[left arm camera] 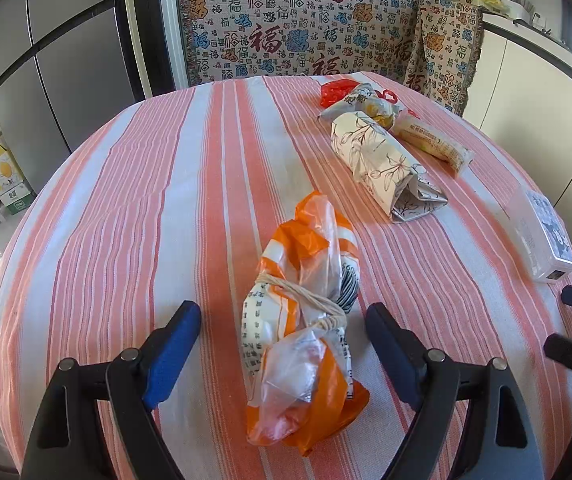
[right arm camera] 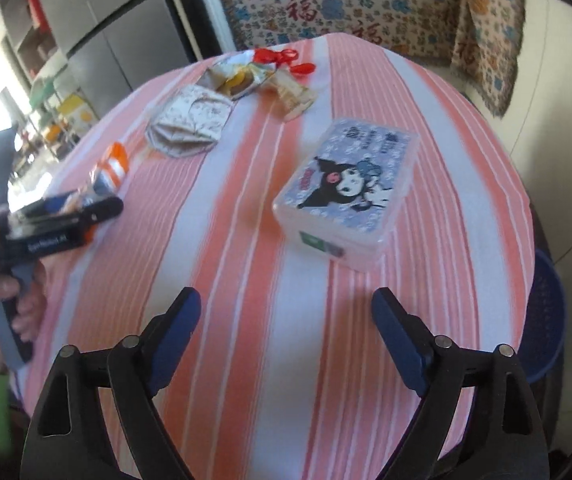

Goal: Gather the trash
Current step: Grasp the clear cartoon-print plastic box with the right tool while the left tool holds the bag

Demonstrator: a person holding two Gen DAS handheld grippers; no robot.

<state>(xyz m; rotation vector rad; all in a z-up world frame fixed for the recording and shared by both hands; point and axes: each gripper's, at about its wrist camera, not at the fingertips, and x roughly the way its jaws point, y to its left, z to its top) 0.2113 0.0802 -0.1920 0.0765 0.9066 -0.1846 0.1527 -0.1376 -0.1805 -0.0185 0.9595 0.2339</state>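
While the left tool (left arm camera: pixel 284 320) sits spread around the string-tied orange plastic bag (left arm camera: pixel 305 344) at the frame's bottom center, the right tool (right arm camera: pixel 286 314) gapes empty over the striped counter (right arm camera: pixel 246 360).

A tied plastic bag (left arm camera: pixel 305 344) is lying on the table (left arm camera: pixel 126 220), sitting between the spread jaws of the left gripper (left arm camera: pixel 284 316) without touching them. Farther back and to the right, a folded paper wrapper (left arm camera: pixel 381 164) is resting, with crumpled snack wrappers (left arm camera: pixel 361 106) lying just behind it. A lidded box (right arm camera: pixel 345 192) is sitting near the table's right edge, ahead of the right gripper (right arm camera: pixel 286 308).
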